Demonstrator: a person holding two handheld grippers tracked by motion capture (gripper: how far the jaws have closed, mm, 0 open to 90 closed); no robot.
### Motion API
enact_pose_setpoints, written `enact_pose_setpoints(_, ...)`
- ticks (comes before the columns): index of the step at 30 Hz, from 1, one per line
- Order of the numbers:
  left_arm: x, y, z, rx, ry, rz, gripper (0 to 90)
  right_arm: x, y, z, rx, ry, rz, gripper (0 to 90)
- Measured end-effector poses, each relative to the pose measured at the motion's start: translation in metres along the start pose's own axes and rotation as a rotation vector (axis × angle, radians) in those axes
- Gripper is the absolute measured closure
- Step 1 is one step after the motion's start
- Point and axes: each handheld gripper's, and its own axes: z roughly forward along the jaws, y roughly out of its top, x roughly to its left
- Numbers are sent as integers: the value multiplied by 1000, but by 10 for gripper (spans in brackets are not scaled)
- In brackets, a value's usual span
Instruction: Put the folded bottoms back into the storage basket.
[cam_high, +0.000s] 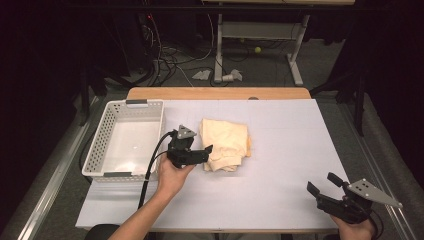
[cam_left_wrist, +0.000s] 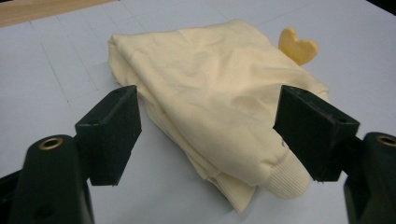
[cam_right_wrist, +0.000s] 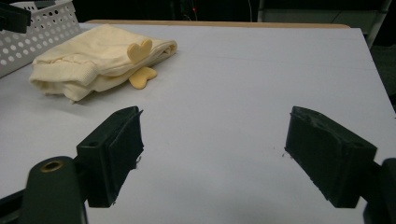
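Folded pale-yellow fabric garment (cam_high: 226, 144) at frame centre on white surface (cam_high: 290, 150). Left claw (cam_high: 206, 151) spread, just beside garment's left edge. Right claw (cam_high: 324, 184) spread, lower right, well apart.

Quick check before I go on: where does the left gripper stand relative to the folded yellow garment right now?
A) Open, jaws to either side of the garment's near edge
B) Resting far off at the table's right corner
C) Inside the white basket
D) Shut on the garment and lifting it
A: in the left gripper view the left gripper has its jaws spread apart, with the folded yellow garment lying flat on the table between them.
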Motion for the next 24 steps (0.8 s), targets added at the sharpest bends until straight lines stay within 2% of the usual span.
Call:
enact_pose_setpoints(9, 8, 15, 12, 52, 7, -27, 217, 0, 0, 0, 1, 2, 1, 194)
enact_pose_setpoints(11, 10, 16, 13, 58, 6, -38, 206, -1, 0, 0, 0, 2, 0, 195)
enact_pose_setpoints(13, 14, 20, 17, 75, -3, -68, 193, -1, 0, 0, 1, 2, 0, 195)
enact_pose_setpoints(16, 17, 24, 24, 104, 14, -69, 186, -1, 0, 0, 1, 3, 0, 194)
enact_pose_setpoints(24, 22, 34, 43, 163, 17, -95, 183, -1, 0, 1, 8, 5, 6, 195)
